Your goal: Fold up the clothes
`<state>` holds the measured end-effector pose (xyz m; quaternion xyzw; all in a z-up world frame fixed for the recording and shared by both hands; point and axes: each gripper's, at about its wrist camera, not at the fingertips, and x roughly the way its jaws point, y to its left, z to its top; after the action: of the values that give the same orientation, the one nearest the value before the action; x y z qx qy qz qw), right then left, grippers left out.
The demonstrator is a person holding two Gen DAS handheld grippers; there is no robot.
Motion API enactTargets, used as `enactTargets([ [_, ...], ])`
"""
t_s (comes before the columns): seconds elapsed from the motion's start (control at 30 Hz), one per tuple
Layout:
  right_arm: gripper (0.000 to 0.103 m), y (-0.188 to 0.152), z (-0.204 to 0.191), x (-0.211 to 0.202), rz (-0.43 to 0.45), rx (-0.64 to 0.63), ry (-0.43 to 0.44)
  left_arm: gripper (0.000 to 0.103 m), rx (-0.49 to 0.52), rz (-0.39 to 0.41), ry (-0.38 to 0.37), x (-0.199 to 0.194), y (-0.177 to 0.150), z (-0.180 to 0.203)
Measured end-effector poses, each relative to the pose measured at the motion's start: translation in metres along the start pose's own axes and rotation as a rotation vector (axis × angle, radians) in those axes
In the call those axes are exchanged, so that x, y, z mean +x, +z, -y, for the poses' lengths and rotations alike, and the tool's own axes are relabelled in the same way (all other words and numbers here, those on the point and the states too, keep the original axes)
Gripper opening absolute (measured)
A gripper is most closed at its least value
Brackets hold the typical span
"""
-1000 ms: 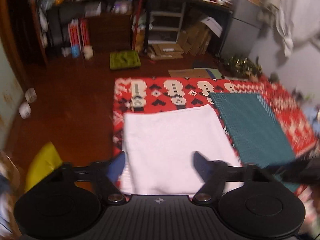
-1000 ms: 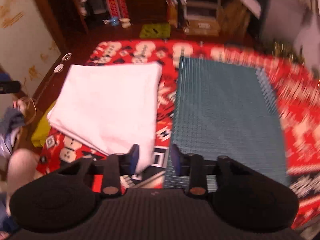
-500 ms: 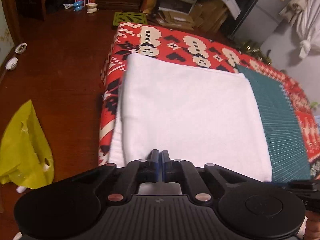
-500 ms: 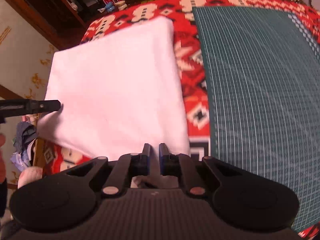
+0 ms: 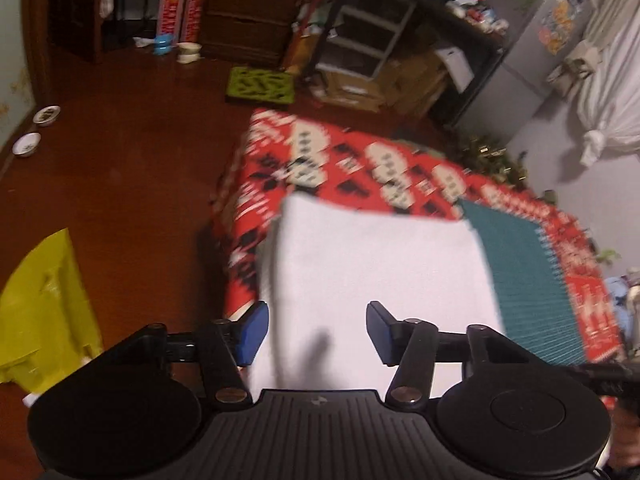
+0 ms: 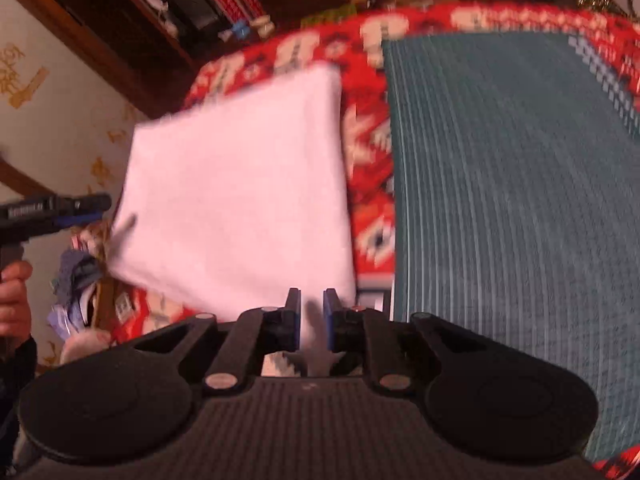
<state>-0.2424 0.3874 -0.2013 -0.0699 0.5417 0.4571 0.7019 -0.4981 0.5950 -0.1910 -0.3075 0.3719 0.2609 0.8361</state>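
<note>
cloth [image 5: 380,280], white, folded into a flat, smooth-faced rectangle.

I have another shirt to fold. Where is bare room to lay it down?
The green mat, right of the white cloth, is bare. The red blanket strip beyond the cloth is narrow. The floor's far edge is cluttered.

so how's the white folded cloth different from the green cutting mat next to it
The white folded cloth is plain and soft, in stacked layers; the green cutting mat is one flat sheet printed with a grid. The cloth is smaller than the mat in the right wrist view. The cloth's left edge overhangs the table; the mat lies flat further right. Both rest on the red patterned tablecloth, side by side.
</note>
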Motion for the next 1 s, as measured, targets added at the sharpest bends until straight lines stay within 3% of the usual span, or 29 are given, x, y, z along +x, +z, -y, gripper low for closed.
enactTargets([
  [0.13,0.014,0.045,-0.009,0.005,0.076,-0.019,-0.002,0.045,0.001,-0.01,0.02,0.025,0.021,0.003],
  [0.17,0.014,0.058,-0.012,0.009,0.093,-0.029,-0.003,0.04,-0.007,-0.027,0.016,0.035,0.027,0.002],
  [0.2,0.014,0.073,-0.013,0.018,0.093,-0.03,0.01,0.035,-0.012,-0.037,0.009,0.044,0.032,0.001],
  [0.37,0.014,0.13,-0.012,0.071,0.064,0.015,0.04,0.034,-0.044,-0.065,-0.012,0.076,0.05,-0.008],
  [0.5,0.014,0.153,-0.01,0.109,0.009,0.046,0.003,0.01,-0.049,-0.078,-0.005,0.085,0.057,-0.019],
  [0.73,0.01,0.173,0.005,0.135,0.021,0.083,-0.055,0.005,-0.12,-0.076,-0.055,0.077,0.061,-0.043],
  [0.77,0.01,0.176,0.008,0.129,0.032,0.092,-0.06,0.009,-0.127,-0.066,-0.055,0.072,0.062,-0.044],
  [0.87,0.015,0.178,0.019,0.109,0.064,0.119,-0.055,0.07,-0.121,-0.027,-0.048,0.053,0.058,-0.047],
  [1.0,0.019,0.161,0.032,0.08,0.078,0.122,-0.019,0.07,-0.107,0.011,-0.051,0.033,0.05,-0.05],
])
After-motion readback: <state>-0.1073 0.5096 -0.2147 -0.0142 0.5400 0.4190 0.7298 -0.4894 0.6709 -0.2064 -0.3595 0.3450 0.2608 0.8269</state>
